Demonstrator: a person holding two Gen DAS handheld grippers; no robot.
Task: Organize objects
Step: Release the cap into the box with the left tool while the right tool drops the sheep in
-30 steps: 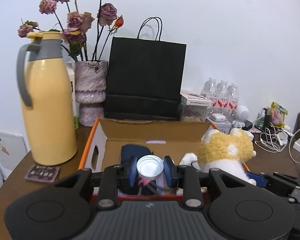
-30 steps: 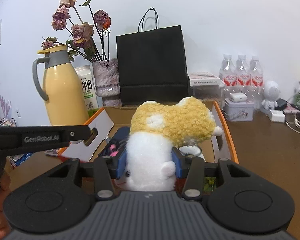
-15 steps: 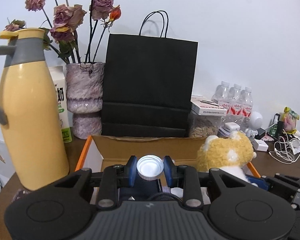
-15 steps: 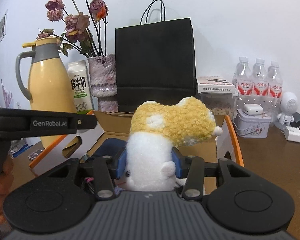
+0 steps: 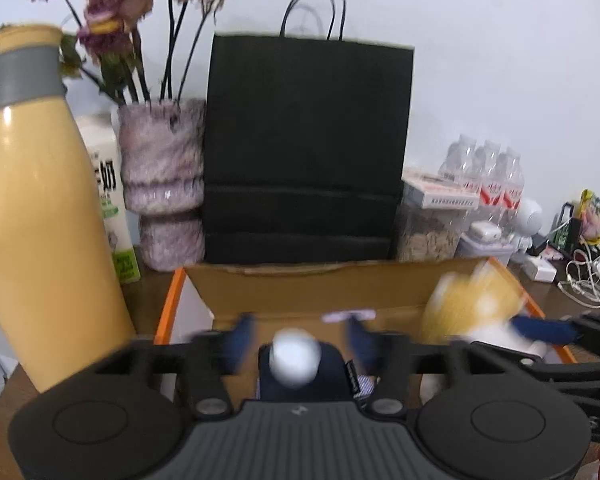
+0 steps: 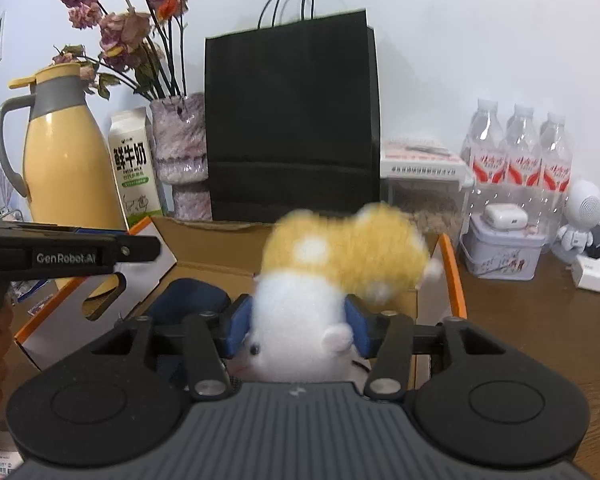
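An open cardboard box (image 5: 300, 288) with orange edges lies below both grippers. My left gripper (image 5: 298, 336) is over it, its jaws opening. The blurred blue pads stand clear of a dark blue bottle with a white cap (image 5: 296, 356) between them. My right gripper (image 6: 298, 330) is over the box's right part (image 6: 452, 272) and its jaws are opening too. A yellow and white plush toy (image 6: 300, 316), blurred, sits between its pads, which are parting from its sides. The plush (image 5: 472, 304) also shows at the right in the left wrist view. The left gripper's finger (image 6: 132, 250) reaches in from the left.
Behind the box stand a black paper bag (image 5: 304, 152), a vase of dried roses (image 5: 162, 184), a milk carton (image 6: 134, 168) and a yellow jug (image 5: 40, 220). To the right are water bottles (image 6: 516, 152), a tin (image 6: 500, 252), a white figure (image 6: 580, 220) and cables (image 5: 588, 276).
Both grippers have moved forward over the box toward the black bag. Both pairs of jaws have spread apart, the left clearly off the bottle's cap, and the plush now looks blurred.
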